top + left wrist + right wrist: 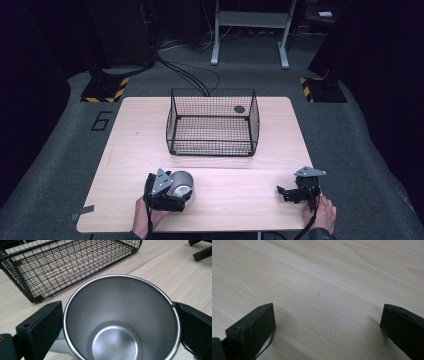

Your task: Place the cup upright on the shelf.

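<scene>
- A steel cup (181, 185) lay near the tabletop's (240, 200) front edge, toward its front-left corner, tipped on its side.
- The left gripper (172, 192) was at the cup, its fingers (42, 327) set on either side of the rim and closed against it, as the left gripper view showed: one black finger touched the rim's left side, the other its right.
- In that view the cup's (120, 322) open mouth faced the camera, showing a brushed metal inside and a round bottom.
- A black wire basket (212, 122) stood upright near the middle of the tabletop, closer to the back edge, well apart from the cup. The left gripper view showed the basket (62, 265) beyond the cup.
- The right gripper (287, 192) sat near the front-right corner, held by a hand (320, 212) that came in over the front edge.
- In the right gripper view its fingers (253, 327) stood wide apart with bare pale wood (324, 290) between them.
</scene>
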A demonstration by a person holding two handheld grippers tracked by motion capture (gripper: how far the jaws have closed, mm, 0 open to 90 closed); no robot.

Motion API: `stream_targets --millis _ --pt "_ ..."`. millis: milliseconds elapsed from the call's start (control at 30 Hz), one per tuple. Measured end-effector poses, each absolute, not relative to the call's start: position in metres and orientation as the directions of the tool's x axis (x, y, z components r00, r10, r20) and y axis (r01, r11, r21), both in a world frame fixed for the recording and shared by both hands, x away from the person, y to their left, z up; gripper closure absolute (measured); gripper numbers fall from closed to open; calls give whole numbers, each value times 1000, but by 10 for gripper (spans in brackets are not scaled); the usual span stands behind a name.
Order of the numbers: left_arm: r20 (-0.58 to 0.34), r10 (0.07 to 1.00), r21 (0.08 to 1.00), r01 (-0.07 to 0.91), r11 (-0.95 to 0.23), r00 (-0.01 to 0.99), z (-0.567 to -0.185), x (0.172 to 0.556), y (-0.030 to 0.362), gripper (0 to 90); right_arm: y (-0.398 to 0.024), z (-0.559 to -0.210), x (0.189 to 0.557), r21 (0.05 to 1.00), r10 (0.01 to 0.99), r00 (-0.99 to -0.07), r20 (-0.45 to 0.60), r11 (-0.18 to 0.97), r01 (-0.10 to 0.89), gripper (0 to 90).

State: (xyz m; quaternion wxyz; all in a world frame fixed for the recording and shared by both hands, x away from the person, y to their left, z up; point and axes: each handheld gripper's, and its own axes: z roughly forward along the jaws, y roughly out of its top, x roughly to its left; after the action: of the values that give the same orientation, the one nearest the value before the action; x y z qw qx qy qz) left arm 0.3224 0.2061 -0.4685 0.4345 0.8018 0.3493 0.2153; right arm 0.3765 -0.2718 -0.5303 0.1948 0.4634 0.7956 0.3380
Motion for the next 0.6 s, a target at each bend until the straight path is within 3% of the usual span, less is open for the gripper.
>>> stream_targets --millis 600 --pt "84 745 862 327 -387 662 -469 317 206 39 -272 -530 376 718 870 -494 4 341 607 0"
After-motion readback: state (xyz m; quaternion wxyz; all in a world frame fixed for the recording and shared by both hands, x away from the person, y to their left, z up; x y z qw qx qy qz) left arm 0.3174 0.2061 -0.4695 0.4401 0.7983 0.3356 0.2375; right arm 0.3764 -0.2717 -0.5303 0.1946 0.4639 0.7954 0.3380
